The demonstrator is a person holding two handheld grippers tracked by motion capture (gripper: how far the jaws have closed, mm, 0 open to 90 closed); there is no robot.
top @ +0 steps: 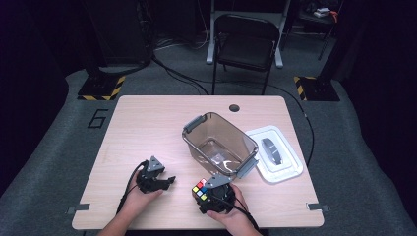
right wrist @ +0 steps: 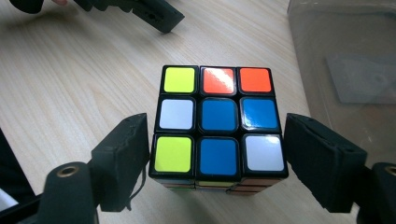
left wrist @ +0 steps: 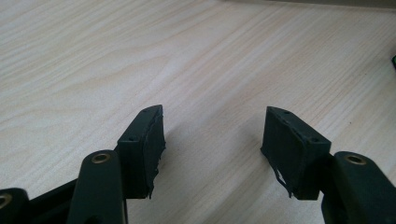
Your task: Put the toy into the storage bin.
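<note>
Nearest the lens: left tongs (left wrist: pixel 210 140), spread, nothing between the pads, bare wood grain under them. In the high view they sit at the near left of the tabletop, in the left hand (top: pixel 142 194), tips pointing right.

Right tongs (right wrist: pixel 217 149) next: spread wide around the cube, one pad against each flank as far as can be seen, so pinching it. Right hand (top: pixel 236 216) wraps the body at the near edge, right of centre.

Tabletop (top: pixel 147 123): pale wood, rounded corners, a round hole (top: pixel 234 107) near the far edge.

Chair (top: pixel 246 39): black, folding, beyond the far edge, on grey floor.

Bin (top: pixel 194 147): clear, brown-tinted, grey latches at both ends, lying at an angle right of centre, open top. Its near latch is just beside the right tongs.

Lid (top: pixel 290 169): pale, with a grey handle in the middle, flat on the tabletop just right of the bin.

Cube (right wrist: pixel 219 116): 3x3 puzzle, scrambled, standing on the tabletop near the front edge, just short of the bin's near end. Top face reads yellow, orange, orange; white, blue, blue; yellow, blue, white. Left tongs are near it on its left, apart from it.

Floor mark "6" (top: pixel 98 119): black, left of the tabletop.
</note>
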